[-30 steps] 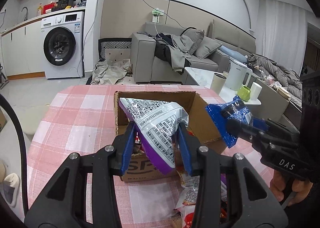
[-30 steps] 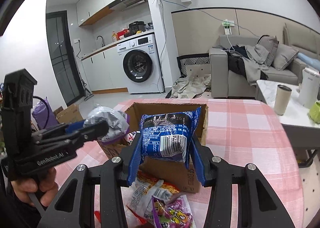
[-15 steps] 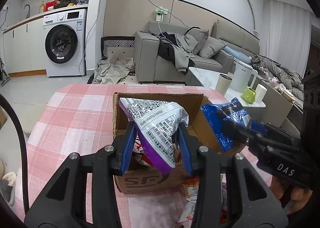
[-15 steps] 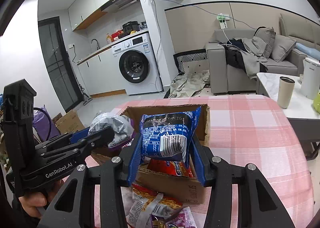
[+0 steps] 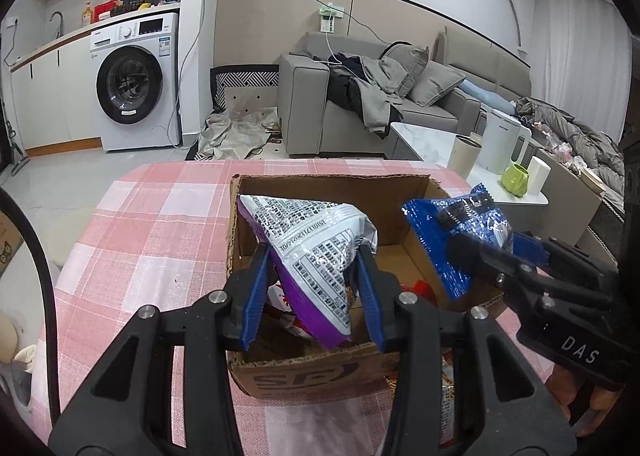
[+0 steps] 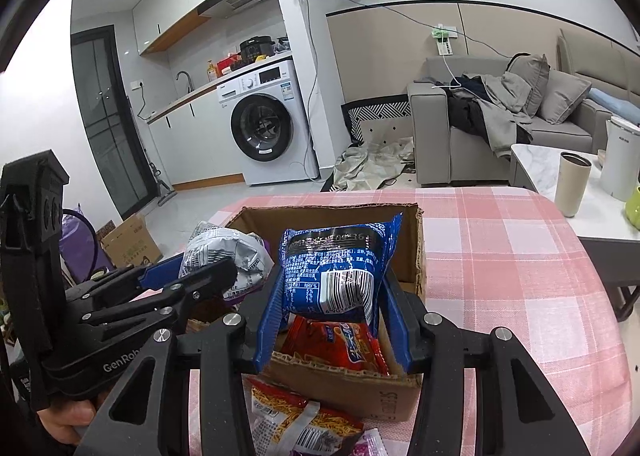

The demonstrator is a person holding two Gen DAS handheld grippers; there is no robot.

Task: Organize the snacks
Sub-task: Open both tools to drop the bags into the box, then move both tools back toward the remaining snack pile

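Both pairs of jaws are closed on snack packets. Left gripper (image 5: 312, 280) pinches a silver and purple bag (image 5: 316, 244), and right gripper (image 6: 332, 308) pinches a blue packet (image 6: 336, 268). Both packets hang above the open cardboard box (image 6: 416, 248). Inside the box lies a red packet (image 6: 340, 344). One more noodle snack packet (image 6: 296, 424) lies on the pink checked worktop (image 6: 520, 276), just before the box.

Glossy foil packets (image 5: 320, 248); matt corrugated, probably cardboard, box (image 5: 308, 374).
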